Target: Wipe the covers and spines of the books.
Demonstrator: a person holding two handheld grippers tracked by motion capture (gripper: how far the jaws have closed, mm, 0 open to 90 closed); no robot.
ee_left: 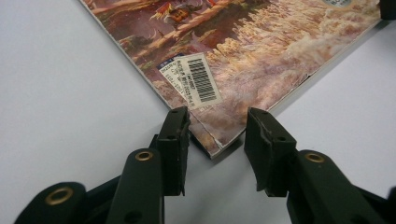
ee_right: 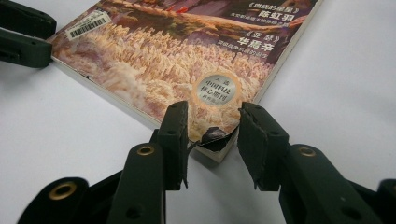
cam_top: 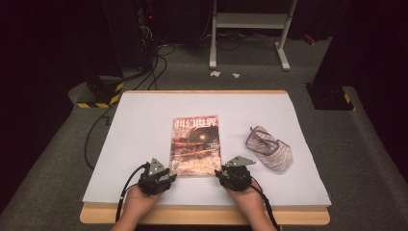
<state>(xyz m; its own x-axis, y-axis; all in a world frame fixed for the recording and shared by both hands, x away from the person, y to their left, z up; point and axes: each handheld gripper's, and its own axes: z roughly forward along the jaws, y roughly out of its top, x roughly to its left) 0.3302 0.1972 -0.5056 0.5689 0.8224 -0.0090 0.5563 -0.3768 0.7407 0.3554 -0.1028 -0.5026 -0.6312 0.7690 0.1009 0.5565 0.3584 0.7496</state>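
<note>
Magazine [cam_top: 196, 145] lying flat, mid-table, near corners toward the person. Left gripper [ee_left: 215, 140] and right gripper [ee_right: 212, 140] each straddle one near corner, jaws part-spread, not yet pinching, likely to lift evenly. Farther right: patterned slipper [cam_top: 270, 148] on white table [cam_top: 144, 120].

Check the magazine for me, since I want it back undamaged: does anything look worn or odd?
Yes. The magazine's two near corners are worn. By the right claw the cover corner is torn and curled up; by the left claw the corner is chipped, with a small tear along the near edge. Nothing else looks odd.
</note>
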